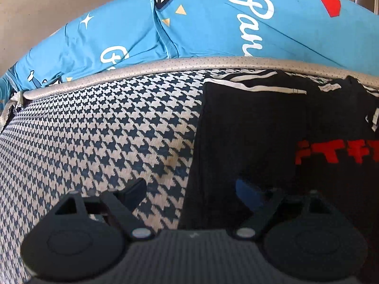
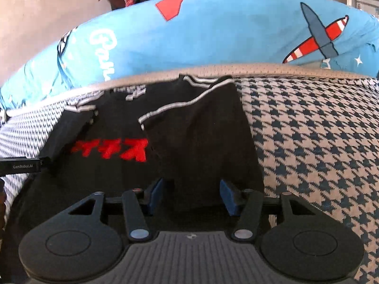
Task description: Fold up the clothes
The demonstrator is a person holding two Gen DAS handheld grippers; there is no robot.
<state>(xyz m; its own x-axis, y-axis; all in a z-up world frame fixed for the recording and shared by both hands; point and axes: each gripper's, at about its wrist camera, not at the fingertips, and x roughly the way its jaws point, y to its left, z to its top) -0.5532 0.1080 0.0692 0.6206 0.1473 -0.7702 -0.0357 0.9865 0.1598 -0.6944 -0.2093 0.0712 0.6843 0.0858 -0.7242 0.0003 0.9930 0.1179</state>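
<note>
One black shirt point(image 2: 180, 142) on the go here, with red block lettering point(image 2: 111, 152) across it and white stripe trim point(image 1: 255, 86) on the sleeves. It's lying on a houndstooth mattress point(image 1: 106, 130), and behind that sits one big blue pillow point(image 1: 213, 23) with white script, a red patch and a striped plane printed on it.

Two tongs. The left gripper point(image 1: 189, 189) has its jaws spread wide: one finger over bare houndstooth, the other, with the blue pad, over the shirt's left edge, which runs up between them. Nothing pinched, far as I can see.

The right gripper point(image 2: 191, 193) is at about half spread, both blue pads point(image 2: 228, 196) low over the shirt's right side, dark cloth showing in the gap. Can't tell if the pads actually press on the fabric; they look clear of it.

Edges: the shirt's right edge runs just beyond the right tong's outer finger, then there's a wide run of open houndstooth beyond it. Same deal out past the left tong. The sleeves are folded in over the body, and the collar end nearly touches the mattress's grey piped rim point(image 2: 260, 69), straight ahead of both tongs.
</note>
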